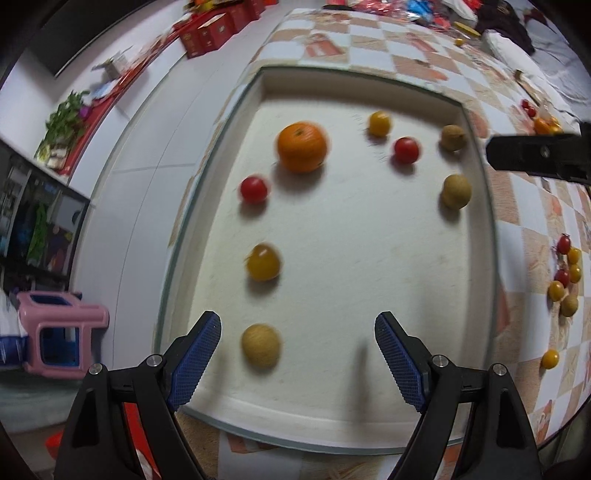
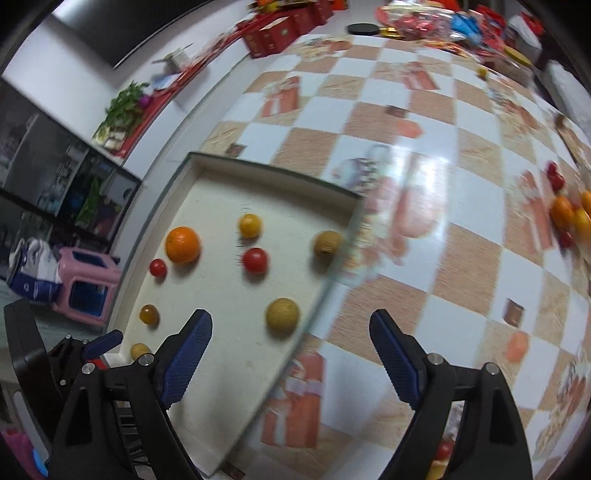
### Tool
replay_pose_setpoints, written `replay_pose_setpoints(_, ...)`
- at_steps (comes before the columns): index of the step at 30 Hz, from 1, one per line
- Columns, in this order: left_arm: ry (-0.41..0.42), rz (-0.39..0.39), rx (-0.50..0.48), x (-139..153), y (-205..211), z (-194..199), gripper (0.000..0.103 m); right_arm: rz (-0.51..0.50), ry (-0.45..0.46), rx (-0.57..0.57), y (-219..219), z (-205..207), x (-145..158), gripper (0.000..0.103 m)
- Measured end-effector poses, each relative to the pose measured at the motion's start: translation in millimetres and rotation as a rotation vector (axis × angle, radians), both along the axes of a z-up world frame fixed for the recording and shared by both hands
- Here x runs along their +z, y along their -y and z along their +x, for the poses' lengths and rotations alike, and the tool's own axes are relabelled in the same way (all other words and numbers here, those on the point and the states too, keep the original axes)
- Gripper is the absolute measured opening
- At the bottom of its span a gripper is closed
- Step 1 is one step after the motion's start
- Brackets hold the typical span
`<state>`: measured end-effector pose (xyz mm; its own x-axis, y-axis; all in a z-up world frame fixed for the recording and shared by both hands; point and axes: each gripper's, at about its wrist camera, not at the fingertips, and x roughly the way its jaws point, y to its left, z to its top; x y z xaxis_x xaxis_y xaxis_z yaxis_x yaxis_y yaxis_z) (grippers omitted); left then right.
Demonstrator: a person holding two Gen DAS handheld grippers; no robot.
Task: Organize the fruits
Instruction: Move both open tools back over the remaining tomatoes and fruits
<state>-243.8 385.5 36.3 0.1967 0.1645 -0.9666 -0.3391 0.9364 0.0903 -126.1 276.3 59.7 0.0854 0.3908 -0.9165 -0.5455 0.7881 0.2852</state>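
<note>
A white tray (image 1: 369,424) holds an orange (image 1: 302,147), two red tomatoes (image 1: 253,189), yellow tomatoes (image 1: 263,263) and several brown longans (image 1: 260,345). My left gripper (image 1: 297,354) is open and empty above the tray's near end, with one longan between its fingers' line. My right gripper (image 2: 290,354) is open and empty over the tray's right edge (image 2: 317,295); it also shows in the left wrist view (image 1: 535,157). The tray's orange (image 2: 183,245) and fruits show in the right wrist view. Loose fruits (image 1: 565,280) lie on the tablecloth to the right.
The table has a checkered orange and white cloth (image 2: 443,184). More fruits (image 2: 569,218) lie at the far right. Packets and red boxes (image 2: 280,33) sit at the far end. A pink stool (image 1: 62,332) stands on the floor at left.
</note>
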Motion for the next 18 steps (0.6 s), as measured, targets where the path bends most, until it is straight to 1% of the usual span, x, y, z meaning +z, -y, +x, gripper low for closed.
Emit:
replay_pose_setpoints(4,0.021,0.003,-0.063,9.5,22.5,14.8,0.086,-0.034,-0.004,-0.098,47.0,3.5,-0.2,0.09)
replay_pose_setpoints(6,0.032,0.0,-0.098,14.1,35.9,22.0,0.086,-0.061,-0.01,-0.156,77.9,1.0,-2.4,0.09)
replay_pose_setpoints(11,0.062,-0.002,-0.192,24.9,67.8,35.2,0.086,-0.131,-0.021,-0.27,142.9,-16.5,-11.3,0.09)
replay_pose_setpoints(13,0.07,-0.005,-0.226,26.4,71.0,39.0,0.086,-0.154,-0.032,-0.304,164.9,-25.2,-16.3,0.09)
replay_pose_setpoints(15,0.071,-0.008,-0.264,27.9,83.6,44.2,0.086,-0.176,-0.046,-0.319,179.6,-34.3,-22.2,0.09)
replay_pose_setpoints(18,0.061,-0.011,-0.286,26.3,92.3,47.5,0.086,-0.182,-0.064,-0.326,189.1,-44.8,-29.5,0.09)
